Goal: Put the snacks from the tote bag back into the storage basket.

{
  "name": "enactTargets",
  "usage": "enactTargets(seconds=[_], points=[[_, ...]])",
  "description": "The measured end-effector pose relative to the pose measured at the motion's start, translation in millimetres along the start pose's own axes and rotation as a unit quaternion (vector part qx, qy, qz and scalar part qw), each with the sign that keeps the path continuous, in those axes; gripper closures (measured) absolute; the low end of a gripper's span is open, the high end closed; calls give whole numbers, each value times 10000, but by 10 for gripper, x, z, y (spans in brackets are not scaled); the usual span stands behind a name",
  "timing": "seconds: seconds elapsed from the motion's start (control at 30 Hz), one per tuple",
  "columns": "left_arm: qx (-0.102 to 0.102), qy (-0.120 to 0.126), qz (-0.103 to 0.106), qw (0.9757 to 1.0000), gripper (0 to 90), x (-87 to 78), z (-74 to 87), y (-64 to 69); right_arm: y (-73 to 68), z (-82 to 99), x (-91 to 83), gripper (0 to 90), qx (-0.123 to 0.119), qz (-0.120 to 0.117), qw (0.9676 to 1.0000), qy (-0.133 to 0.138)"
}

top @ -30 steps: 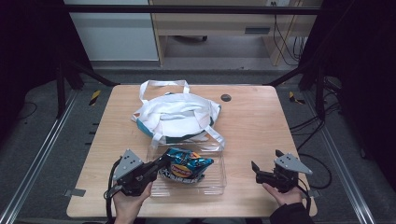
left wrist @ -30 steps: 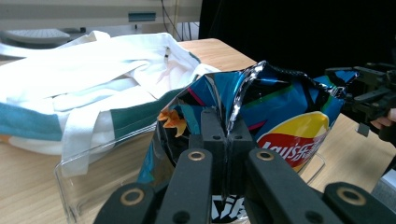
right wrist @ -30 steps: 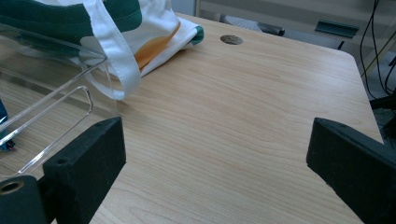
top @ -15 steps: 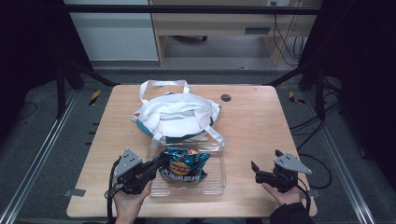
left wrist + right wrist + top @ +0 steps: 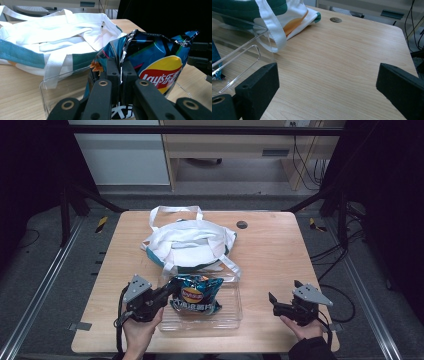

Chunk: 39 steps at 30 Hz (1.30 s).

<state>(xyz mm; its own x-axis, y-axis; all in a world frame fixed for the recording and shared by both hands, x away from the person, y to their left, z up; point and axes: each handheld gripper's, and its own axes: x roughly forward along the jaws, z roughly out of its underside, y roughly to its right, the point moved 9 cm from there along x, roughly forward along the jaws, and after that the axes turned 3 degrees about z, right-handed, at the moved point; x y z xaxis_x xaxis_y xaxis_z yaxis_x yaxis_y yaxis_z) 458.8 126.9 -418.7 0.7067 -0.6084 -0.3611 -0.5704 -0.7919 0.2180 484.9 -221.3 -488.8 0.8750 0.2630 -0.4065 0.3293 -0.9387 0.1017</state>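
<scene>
— What sits on the tabletop (image 5: 270, 255)?
— Biggest is a white tote bag (image 5: 190, 245) with teal and orange patches, slumped on the far side of the clear plastic tray (image 5: 232, 307), its straps draping onto the tray's far rim.
— And in the tray?
— A blue chip bag (image 5: 196, 295), standing up inside it with its crimped top raised — the left tool (image 5: 172, 290) comes in from the tray's left side, jaws pressed together on the bag's folded edge.
— The other one?
— The right tool (image 5: 274, 304) is to the right of the tray, well apart from it, jaws spread wide with nothing between them. A small dark round disc (image 5: 242, 224) lies beyond the tray, past the tote.
</scene>
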Motion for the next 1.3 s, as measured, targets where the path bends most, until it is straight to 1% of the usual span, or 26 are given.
enactTargets(seconds=[0.43, 0.63, 0.9, 1.13, 1.3], points=[[-118, 69, -108, 9998, 877, 181, -111, -84, -5, 5, 11, 50, 5, -13, 10000, -18], [-142, 100, -126, 9998, 883, 215, -133, -127, -8, 10, 17, 50, 5, -22, 10000, -35], [-71, 179, -171, 9997, 881, 265, -152, -157, -2, 20, 25, 50, 15, -19, 10000, -63], [-51, 182, -237, 9995, 878, 317, -177, -198, 0, 24, 28, 50, 25, -20, 10000, -72], [-34, 185, -245, 9995, 875, 355, -191, -218, 3, 27, 33, 49, 30, -16, 10000, -72]])
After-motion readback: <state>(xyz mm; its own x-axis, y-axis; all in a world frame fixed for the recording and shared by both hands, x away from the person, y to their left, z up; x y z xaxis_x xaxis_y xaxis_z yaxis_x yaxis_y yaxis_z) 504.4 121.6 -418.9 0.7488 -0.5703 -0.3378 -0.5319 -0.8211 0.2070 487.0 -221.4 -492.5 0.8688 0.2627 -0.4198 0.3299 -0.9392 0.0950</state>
